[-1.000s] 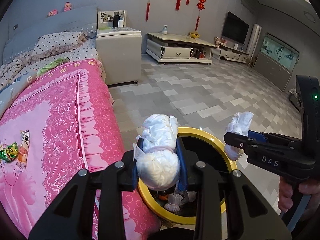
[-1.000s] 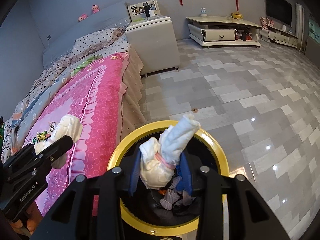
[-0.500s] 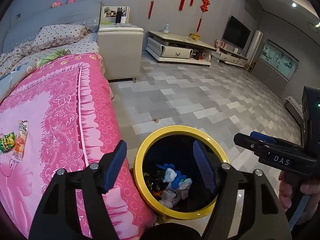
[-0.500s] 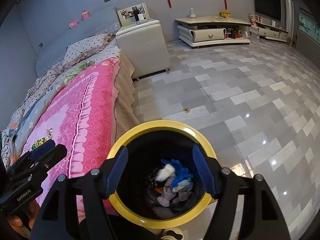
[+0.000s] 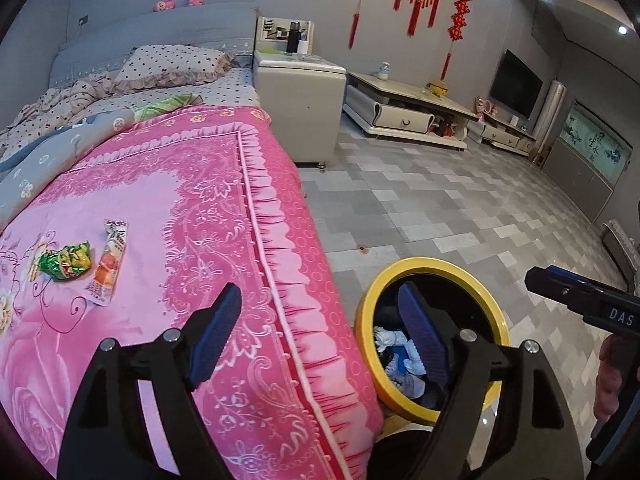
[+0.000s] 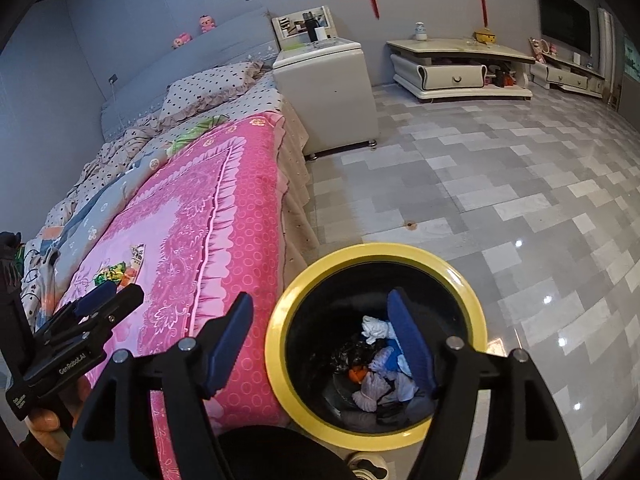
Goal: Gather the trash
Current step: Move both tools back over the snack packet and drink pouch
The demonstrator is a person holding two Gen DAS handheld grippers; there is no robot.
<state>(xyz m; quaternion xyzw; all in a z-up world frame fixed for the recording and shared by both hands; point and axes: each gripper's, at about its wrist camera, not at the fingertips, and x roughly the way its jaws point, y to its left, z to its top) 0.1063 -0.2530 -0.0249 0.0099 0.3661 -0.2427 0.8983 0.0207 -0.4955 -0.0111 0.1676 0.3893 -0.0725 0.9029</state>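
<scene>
Both grippers, left gripper [image 5: 320, 332] and right gripper [image 6: 324, 340], have just been opening, now empty beside the bin [image 6: 304, 280]. Next: 2 wrappers [image 5: 86, 262] (on the bed [image 5: 192, 208] beside the bin).

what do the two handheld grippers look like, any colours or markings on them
Both are matte black plastic with angular arms, silver pivot screws and ribbed blue pads on the fingers. The left gripper carries white "GenRobot.AI" lettering on its side, as the right wrist view shows. The right gripper carries white "DAS" lettering on its side. No cables or sleeves show.
</scene>
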